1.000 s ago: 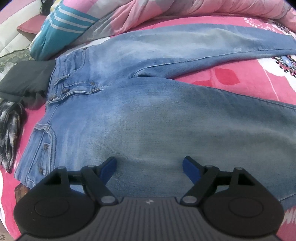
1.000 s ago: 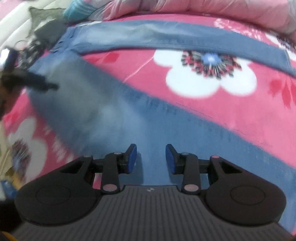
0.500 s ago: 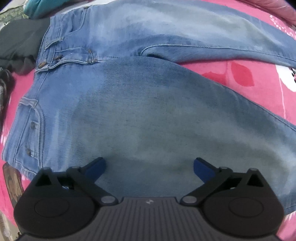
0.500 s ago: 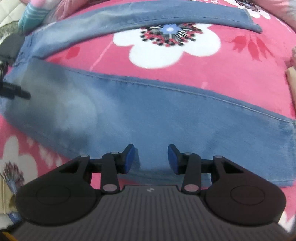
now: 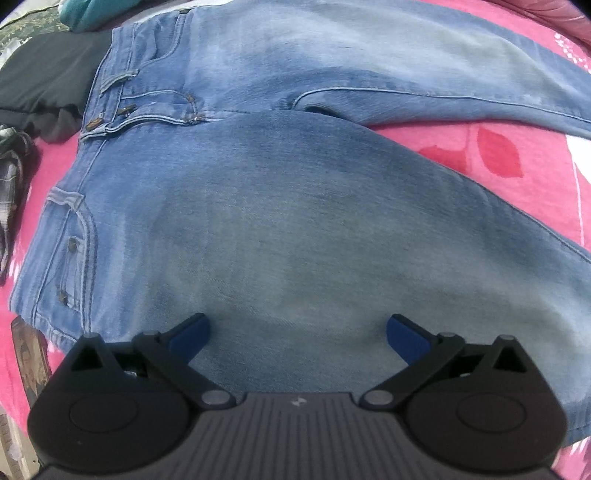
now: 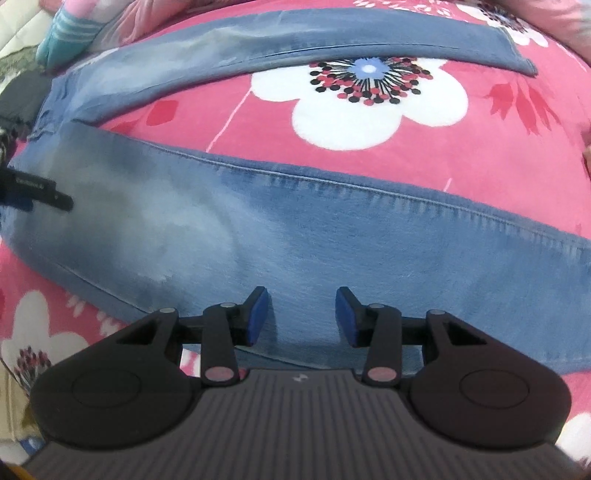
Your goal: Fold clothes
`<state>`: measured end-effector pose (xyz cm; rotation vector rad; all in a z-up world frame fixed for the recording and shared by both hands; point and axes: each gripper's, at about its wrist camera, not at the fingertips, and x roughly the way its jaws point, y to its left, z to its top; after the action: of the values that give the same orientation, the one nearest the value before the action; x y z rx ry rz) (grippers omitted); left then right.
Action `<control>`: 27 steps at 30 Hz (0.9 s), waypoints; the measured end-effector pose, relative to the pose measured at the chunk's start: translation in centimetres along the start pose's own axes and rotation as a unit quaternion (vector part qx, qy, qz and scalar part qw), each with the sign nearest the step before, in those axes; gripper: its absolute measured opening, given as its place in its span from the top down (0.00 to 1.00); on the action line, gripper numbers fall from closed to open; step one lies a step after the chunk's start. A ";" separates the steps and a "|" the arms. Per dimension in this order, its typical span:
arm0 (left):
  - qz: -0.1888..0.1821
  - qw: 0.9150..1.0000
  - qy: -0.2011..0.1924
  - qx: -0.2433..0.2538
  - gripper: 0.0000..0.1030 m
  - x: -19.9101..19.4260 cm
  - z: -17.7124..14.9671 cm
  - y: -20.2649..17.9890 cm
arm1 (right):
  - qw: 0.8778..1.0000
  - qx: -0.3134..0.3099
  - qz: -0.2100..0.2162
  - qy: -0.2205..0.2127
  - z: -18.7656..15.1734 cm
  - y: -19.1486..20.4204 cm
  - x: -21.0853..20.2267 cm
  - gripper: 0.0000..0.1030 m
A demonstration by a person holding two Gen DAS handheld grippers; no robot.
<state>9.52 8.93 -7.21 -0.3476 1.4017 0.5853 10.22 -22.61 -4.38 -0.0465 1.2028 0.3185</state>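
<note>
a pair of faded blue jeans (image 5: 280, 206) lies spread flat on a pink floral bedsheet (image 6: 369, 122), and everything else sits relative to them. the waistband is at the left end, the two legs fan out to the right with a wedge of sheet between them. just beyond the waistband lie a dark garment (image 5: 44, 85) and a plaid cloth (image 5: 11, 184); a teal striped item (image 6: 70, 29) sits past the far leg. the left gripper (image 5: 295, 332) hangs over the near thigh, jaws spread wide, nothing between them. the right gripper (image 6: 301, 317) hovers over the near leg further down, jaws partly apart, clamping nothing.
</note>
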 end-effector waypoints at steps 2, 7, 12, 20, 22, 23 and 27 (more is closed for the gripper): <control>0.001 1.000 0.001 -0.004 0.00 0.0 0.0 0.1 | 1.000 0.008 0.001 -0.002 -0.2 0.4 -0.1 0.60; 0.002 1.000 0.005 -0.007 0.00 0.0 -0.1 0.2 | 0.999 0.046 -0.007 0.003 0.3 0.5 0.1 0.57; 0.002 1.000 0.001 -0.008 0.00 0.0 -0.3 0.4 | 0.994 0.102 -0.027 0.020 1.5 -0.2 0.7 0.56; 0.001 1.000 0.003 -0.007 0.00 -0.2 -0.4 0.7 | 0.983 0.166 -0.045 0.060 1.6 -1.4 2.0 0.53; 0.002 1.000 0.003 -0.006 0.00 -0.2 -0.5 0.7 | 0.981 0.178 -0.042 0.064 1.5 -1.6 1.9 0.50; 0.002 1.000 0.003 -0.005 0.00 -0.2 -0.5 0.7 | 0.980 0.181 -0.043 0.065 1.5 -1.6 1.9 0.47; 0.003 1.000 0.003 -0.006 0.00 -0.3 -0.7 0.5 | 0.981 0.180 -0.047 0.062 1.7 -1.5 1.7 0.37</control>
<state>8.62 8.93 -7.00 -0.3550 1.4056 0.5974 12.67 -23.29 -5.56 0.1926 1.3610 0.0109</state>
